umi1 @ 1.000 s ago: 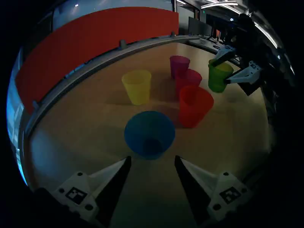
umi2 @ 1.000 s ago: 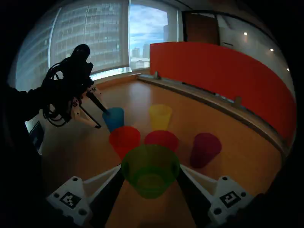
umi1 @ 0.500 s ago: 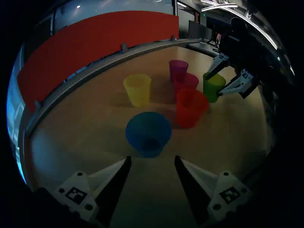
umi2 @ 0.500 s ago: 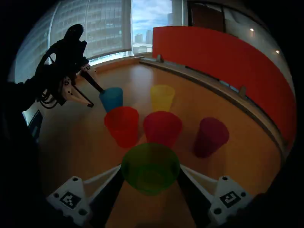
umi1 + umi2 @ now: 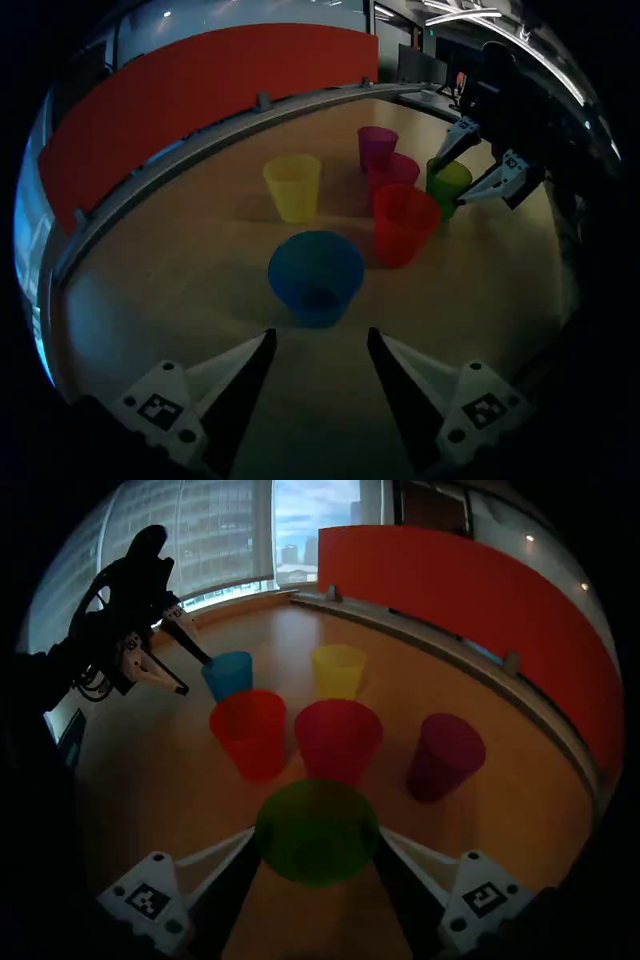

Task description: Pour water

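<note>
Right gripper view: the right claw [image 5: 318, 832] is closed onto the green cup [image 5: 318, 820], one finger on each side, at 6 o'clock. Over the last second the other cups have slid closer to it. The crimson cup [image 5: 338, 738] now stands just beyond the green rim at 12 o'clock from it, the orange-red cup [image 5: 250, 732] at 11 and the purple cup [image 5: 444, 756] at 2. The yellow cup [image 5: 338, 670] and blue cup [image 5: 226, 674] stand farther back. In the left gripper view the green cup has dropped from clear of the group at 2 o'clock to just behind the orange-red one. I read this as the carry toward a receiving cup being nearly done, with the tilt not yet begun. The green cup is upright, and I cannot tell whether it holds water. The left claw [image 5: 320, 334] is spread wide and empty, low over the bench [image 5: 160, 272], with the blue cup just ahead of its tips at 12 o'clock
</note>
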Available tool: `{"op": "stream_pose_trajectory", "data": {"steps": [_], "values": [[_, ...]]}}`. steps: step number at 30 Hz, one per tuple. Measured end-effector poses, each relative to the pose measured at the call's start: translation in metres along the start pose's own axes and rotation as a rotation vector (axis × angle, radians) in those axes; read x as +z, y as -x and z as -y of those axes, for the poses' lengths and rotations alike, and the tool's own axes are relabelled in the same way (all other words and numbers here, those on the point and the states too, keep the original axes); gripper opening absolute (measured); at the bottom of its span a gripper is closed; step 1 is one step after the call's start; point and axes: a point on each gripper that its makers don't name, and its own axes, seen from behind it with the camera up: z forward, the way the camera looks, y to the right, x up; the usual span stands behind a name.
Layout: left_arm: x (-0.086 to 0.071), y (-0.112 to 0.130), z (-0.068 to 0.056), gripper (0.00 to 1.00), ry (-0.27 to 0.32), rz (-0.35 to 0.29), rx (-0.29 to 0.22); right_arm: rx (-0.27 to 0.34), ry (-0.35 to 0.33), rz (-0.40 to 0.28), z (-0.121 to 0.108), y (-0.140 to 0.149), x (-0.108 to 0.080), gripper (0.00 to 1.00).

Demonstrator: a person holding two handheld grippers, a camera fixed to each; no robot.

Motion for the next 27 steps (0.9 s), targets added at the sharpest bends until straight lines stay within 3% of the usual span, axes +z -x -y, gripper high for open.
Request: {"op": "stream_pose_trajectory", "data": {"steps": [10,18,27], "values": [[0.002,0.004,-0.004,0.84,0.001,0.008,0.007,0.014,0.002,0.001,-0.001,0.005,-0.001,0.92],[0.000,0.007,-0.003,0.84,-0.006,0.015,0.005,0.025,0.023,0.021,-0.005,0.016,-0.003,1.00],[-0.006,0.009,0.001,0.84,-0.024,0.006,-0.008,0.044,0.041,0.012,-0.003,0.028,-0.019,1.00]]}}
